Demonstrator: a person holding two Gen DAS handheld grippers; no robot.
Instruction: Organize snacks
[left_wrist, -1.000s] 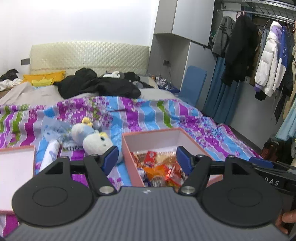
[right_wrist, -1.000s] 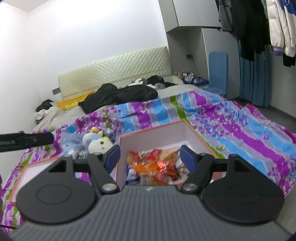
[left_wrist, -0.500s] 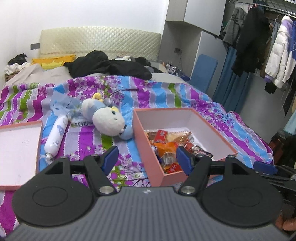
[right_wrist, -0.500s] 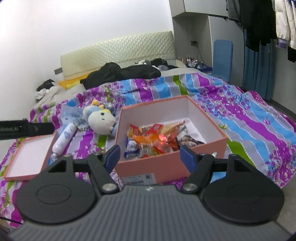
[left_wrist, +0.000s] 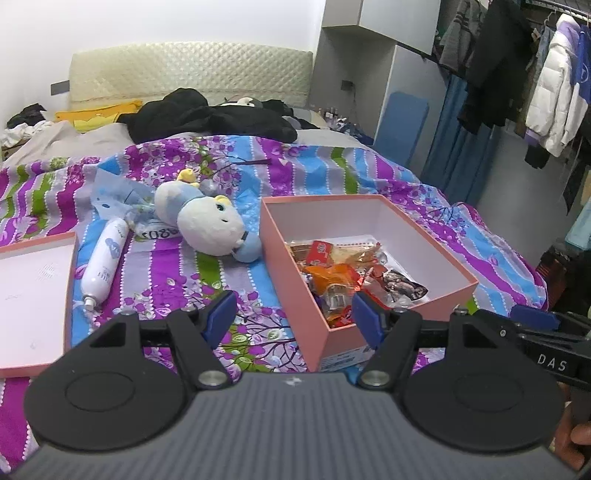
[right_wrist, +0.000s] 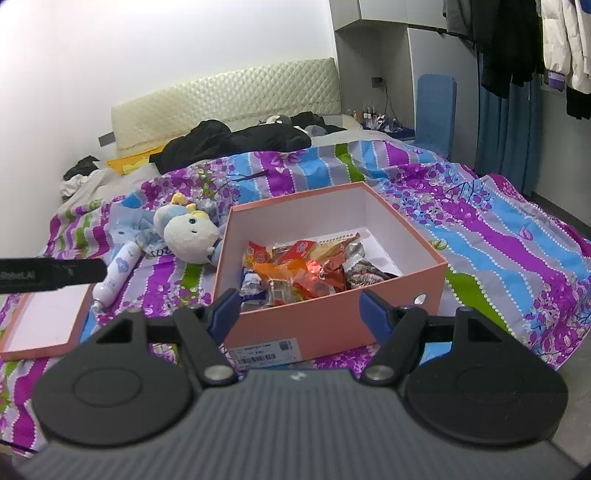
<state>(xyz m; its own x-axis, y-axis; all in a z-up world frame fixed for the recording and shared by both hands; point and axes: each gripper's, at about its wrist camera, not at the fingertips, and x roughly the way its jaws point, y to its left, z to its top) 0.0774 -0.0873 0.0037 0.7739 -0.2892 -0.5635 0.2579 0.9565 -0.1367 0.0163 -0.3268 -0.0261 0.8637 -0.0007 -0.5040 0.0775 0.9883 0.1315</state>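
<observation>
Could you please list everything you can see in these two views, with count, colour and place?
box: one, pink, open, on the bedspread near the bed's foot.
snacks: a pile, too jumbled to count, mostly orange, red and silver, inside the box.
lid: one, pink with white inside, lying flat, left of the box.
plush toy: one, white and light blue, beside the box's left wall.
bottle: one, white, lying between lid and toy.
bedspread: one, purple, blue and green stripes.
dark clothes: a heap, black, by the headboard.
hanging coats: several, black and white, on the right.
left gripper: black with blue pads, open, empty.
right gripper: same, open, empty.
</observation>
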